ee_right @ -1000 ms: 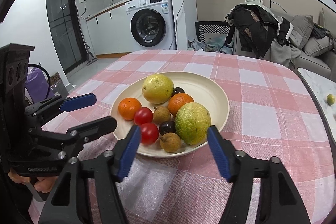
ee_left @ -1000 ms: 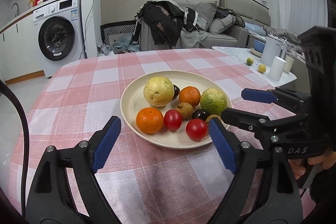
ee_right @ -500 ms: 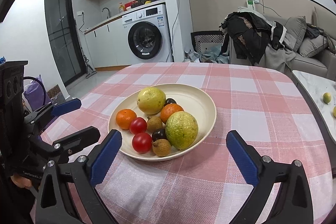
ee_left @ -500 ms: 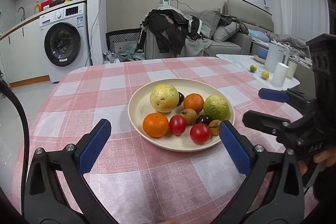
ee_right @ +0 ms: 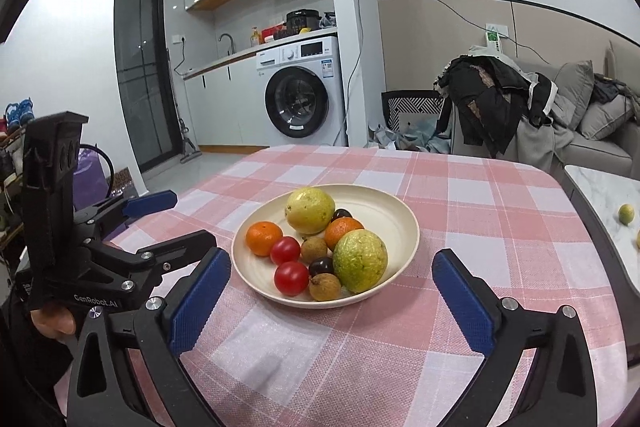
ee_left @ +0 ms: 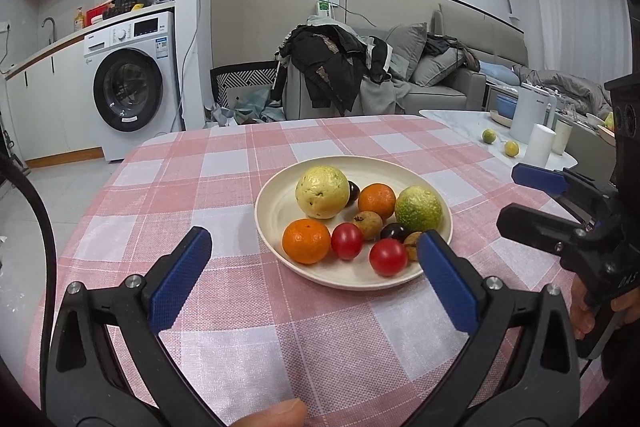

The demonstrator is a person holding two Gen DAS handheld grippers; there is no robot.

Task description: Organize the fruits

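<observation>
Left gripper (ee_left: 308,259) gaped wide, empty | right gripper (ee_right: 332,277) likewise spread, empty | both angled downward

Woven matt checked cloth (ee_left: 224,187) beneath the jaws; ahead, smooth matt plate (ee_left: 276,203), glossy tomatoes (ee_left: 387,257).

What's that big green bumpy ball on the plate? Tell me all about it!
The green fruit is round, with rough, speckled yellow-green skin and no stem showing. It sits whole on the cream plate, near the rim, beside an orange, a dark plum and a small brown fruit. No gripper touches it.
</observation>
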